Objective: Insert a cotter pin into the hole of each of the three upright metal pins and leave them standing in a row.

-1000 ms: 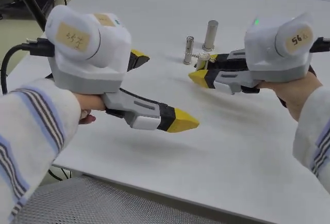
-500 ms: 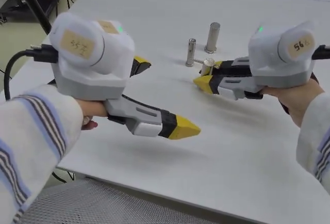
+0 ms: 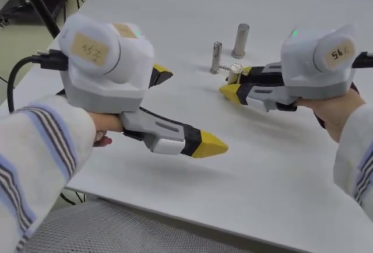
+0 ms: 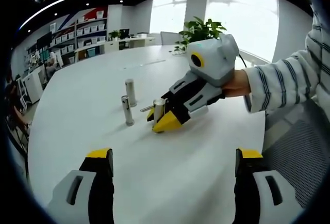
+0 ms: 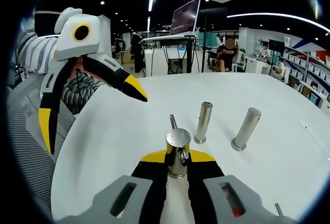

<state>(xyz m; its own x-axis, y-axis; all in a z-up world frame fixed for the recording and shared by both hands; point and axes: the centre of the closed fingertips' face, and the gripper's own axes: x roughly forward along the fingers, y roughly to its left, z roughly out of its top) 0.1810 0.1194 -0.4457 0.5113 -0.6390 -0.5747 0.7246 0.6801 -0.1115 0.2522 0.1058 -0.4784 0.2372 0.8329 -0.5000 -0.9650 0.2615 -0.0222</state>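
**Held metal pin** (image 5: 178, 150): upright, pinched between the jaws of my right hand-held gripper (image 5: 178, 161), close to the tips. I cannot tell whether its base is on the counter (image 3: 175, 8) or just clear of it. A thin cotter pin (image 5: 172, 121) sticks out of its far side, pointing away from the gripper. It looks seated through the hole, but the hole itself is hidden.

**Second metal pin** (image 5: 202, 122): slim, standing just beyond the right jaw tips and slightly to their right. The free end of the cotter pin lies near it.

**Third metal pin** (image 5: 246, 128): thicker, standing further out and further right. I see no cotter pin in either of these two from here.

**Left hand-held gripper** (image 4: 174, 154): jaws spread wide with nothing between them. It is held well back from the pins and aimed at them.

**Risks, as I judge them:**
- If the cotter pin sits loosely, tilting or jolting the held metal pin could let it slide out.
- Moving the held metal pin forward could push the cotter pin's end into the second metal pin and tip it over.
- Letting go before the base is flat on the counter could topple the held metal pin.
- It may end up out of line with the other two, which would spoil the row.
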